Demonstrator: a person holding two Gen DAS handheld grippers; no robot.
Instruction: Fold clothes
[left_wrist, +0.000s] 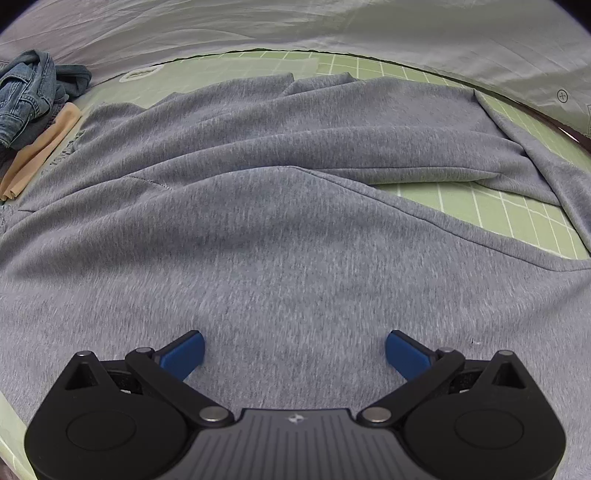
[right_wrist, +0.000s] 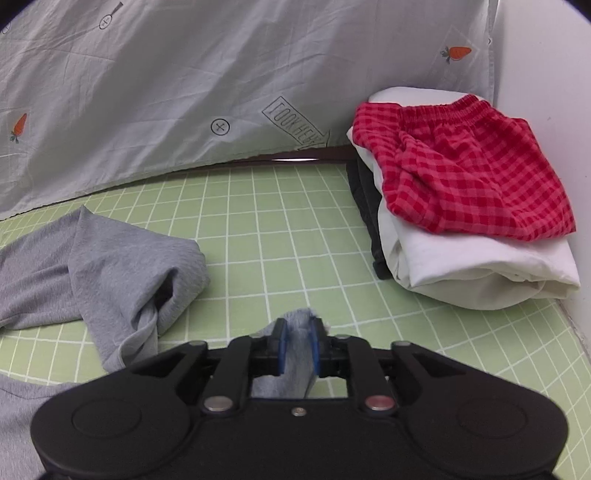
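Note:
A grey long-sleeved shirt (left_wrist: 280, 229) lies spread and wrinkled over the green grid mat (left_wrist: 480, 214). My left gripper (left_wrist: 294, 350) is open just above the shirt's body, with nothing between its blue pads. In the right wrist view a grey sleeve (right_wrist: 122, 266) lies bunched at the left on the mat (right_wrist: 280, 229). My right gripper (right_wrist: 298, 345) is shut on a pinch of the grey shirt fabric (right_wrist: 297, 354), which sticks up between its blue pads.
A stack of folded clothes stands at the right by a white wall: red checked shorts (right_wrist: 465, 173) on a white garment (right_wrist: 480, 266) over a dark one. Denim clothes (left_wrist: 33, 92) and a beige item (left_wrist: 40, 147) lie at the far left. A grey printed sheet (right_wrist: 221, 81) hangs behind.

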